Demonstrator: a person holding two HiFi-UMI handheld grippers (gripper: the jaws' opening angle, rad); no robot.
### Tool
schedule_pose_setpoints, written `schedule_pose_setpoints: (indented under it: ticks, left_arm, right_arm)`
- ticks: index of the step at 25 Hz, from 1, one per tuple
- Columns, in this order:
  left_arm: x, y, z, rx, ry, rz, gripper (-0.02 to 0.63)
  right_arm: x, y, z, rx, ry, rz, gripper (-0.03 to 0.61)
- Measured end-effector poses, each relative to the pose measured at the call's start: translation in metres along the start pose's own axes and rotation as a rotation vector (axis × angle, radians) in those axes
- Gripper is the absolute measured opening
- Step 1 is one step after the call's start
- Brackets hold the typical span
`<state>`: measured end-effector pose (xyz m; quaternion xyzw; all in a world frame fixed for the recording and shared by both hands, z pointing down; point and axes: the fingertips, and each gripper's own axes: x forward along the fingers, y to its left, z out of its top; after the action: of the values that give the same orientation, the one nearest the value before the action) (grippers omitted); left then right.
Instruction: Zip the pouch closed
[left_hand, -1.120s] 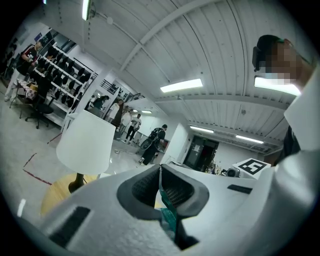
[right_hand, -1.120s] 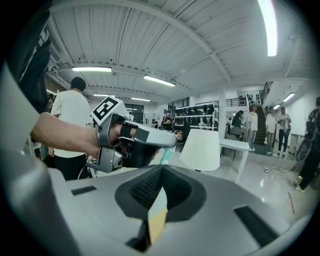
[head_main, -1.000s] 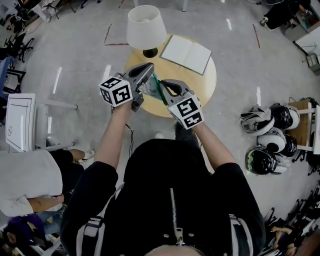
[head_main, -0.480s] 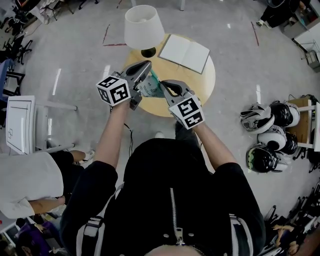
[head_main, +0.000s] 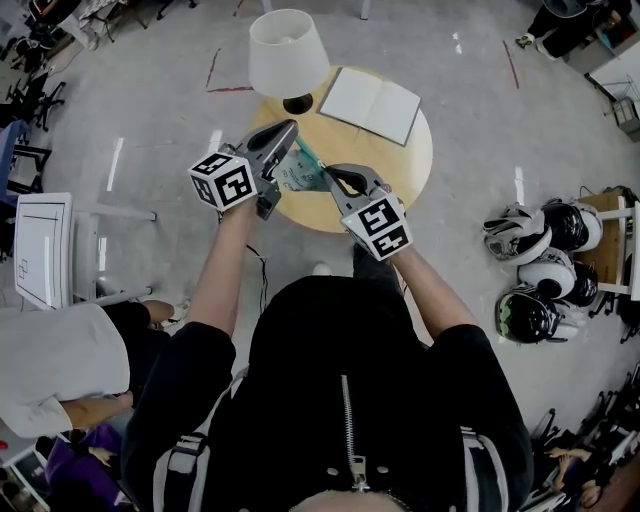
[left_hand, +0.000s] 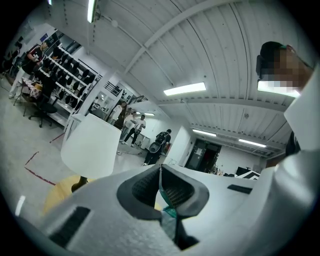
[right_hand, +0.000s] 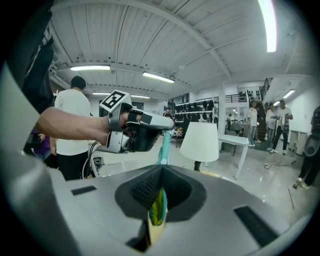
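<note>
Over the near edge of the round table I hold a pale pouch (head_main: 298, 175) with a teal zip edge, stretched between both grippers. My left gripper (head_main: 293, 130) is shut on the far end of the teal edge. In the left gripper view its pads (left_hand: 172, 192) pinch the thin fabric (left_hand: 169, 222). My right gripper (head_main: 328, 176) is shut on the near end. In the right gripper view a green and teal fold of the pouch (right_hand: 159, 207) sits between the jaws, and the teal strip (right_hand: 163, 146) runs up to the left gripper (right_hand: 169, 129).
On the round wooden table (head_main: 405, 165) a white lamp (head_main: 288, 55) stands at the back, with an open notebook (head_main: 373, 106) beside it. Helmets (head_main: 545, 265) lie on the floor at the right. A white stand (head_main: 40, 245) and a seated person (head_main: 60, 360) are at the left.
</note>
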<state>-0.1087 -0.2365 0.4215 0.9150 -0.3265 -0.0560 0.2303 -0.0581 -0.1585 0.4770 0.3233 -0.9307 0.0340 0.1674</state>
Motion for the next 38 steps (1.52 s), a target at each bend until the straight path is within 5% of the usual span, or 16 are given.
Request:
schedule_pose_setpoints:
  ticks: [12, 20, 31, 33, 38]
  left_arm:
    - [-0.021, 0.018, 0.030, -0.008, -0.096, 0.065, 0.009]
    - [-0.027, 0.027, 0.039, 0.025, -0.086, 0.085, 0.009]
    - [-0.013, -0.012, 0.034, 0.006, -0.096, 0.004, 0.009]
    - [-0.010, -0.019, 0.036, 0.013, -0.095, -0.011, 0.009]
    - [-0.009, -0.028, 0.041, 0.025, -0.100, -0.031, 0.009]
  right_arm:
    - [-0.020, -0.003, -0.043, 0.040, 0.082, -0.010, 0.003]
    - [-0.010, -0.005, -0.013, 0.042, 0.020, 0.004, 0.003]
    - [0.001, -0.003, 0.005, 0.059, -0.045, 0.016, 0.009]
    - [0.008, 0.004, 0.005, 0.067, -0.036, 0.036, 0.072]
    - [0.022, 0.010, 0.009, 0.053, -0.037, 0.025, 0.083]
